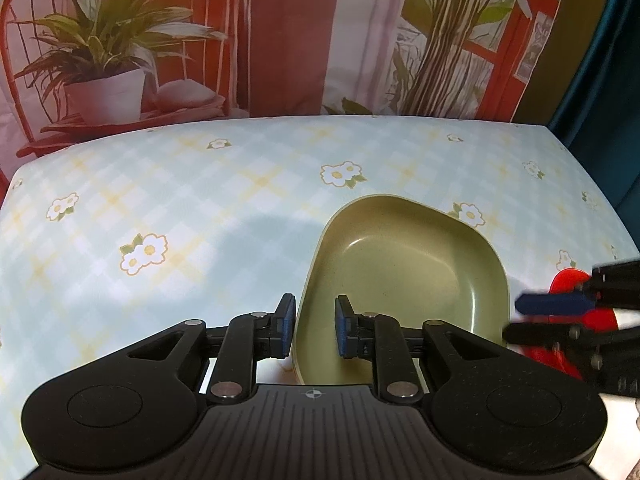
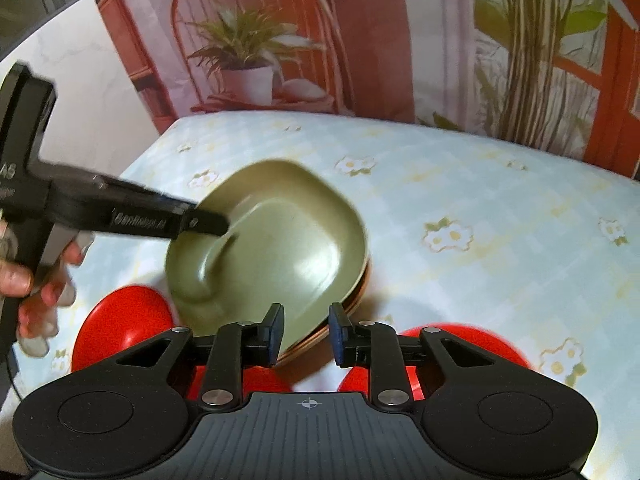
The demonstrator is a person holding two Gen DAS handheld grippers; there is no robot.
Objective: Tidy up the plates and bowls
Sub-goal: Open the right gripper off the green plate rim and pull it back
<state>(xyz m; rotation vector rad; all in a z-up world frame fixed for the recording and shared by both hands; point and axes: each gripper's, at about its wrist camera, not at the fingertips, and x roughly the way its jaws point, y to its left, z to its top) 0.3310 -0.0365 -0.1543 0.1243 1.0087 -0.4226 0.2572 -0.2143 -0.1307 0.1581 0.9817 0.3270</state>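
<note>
The surface (image 1: 200,200), covered in a pale blue checked cloth with white flower prints, is carrying everything in play, and most of it is lying bare. The largest dish on it is the olive-green rounded-square plastic plate (image 2: 280,240), which is sitting as the top piece of a small nested stack; thin orange-brown rims of at least one more dish (image 2: 352,300) are showing just under its near edge, so some stacking is looking done. The left gripper (image 1: 314,326) is clamping the green plate's rim, one blue pad outside the wall and one inside, and in the right wrist view its black finger is reaching into the bowl of the plate from the left, with a person's hand (image 2: 36,280) behind it. The right gripper (image 2: 306,334) is straddling the near edge of the same stack, its jaws standing slightly apart, and I cannot tell whether the pads are pressing. Smaller glossy red round dishes (image 2: 120,320) are lying loose around the stack's near side, beside and partly under the right gripper, so gathering those appears to be what remains.
</note>
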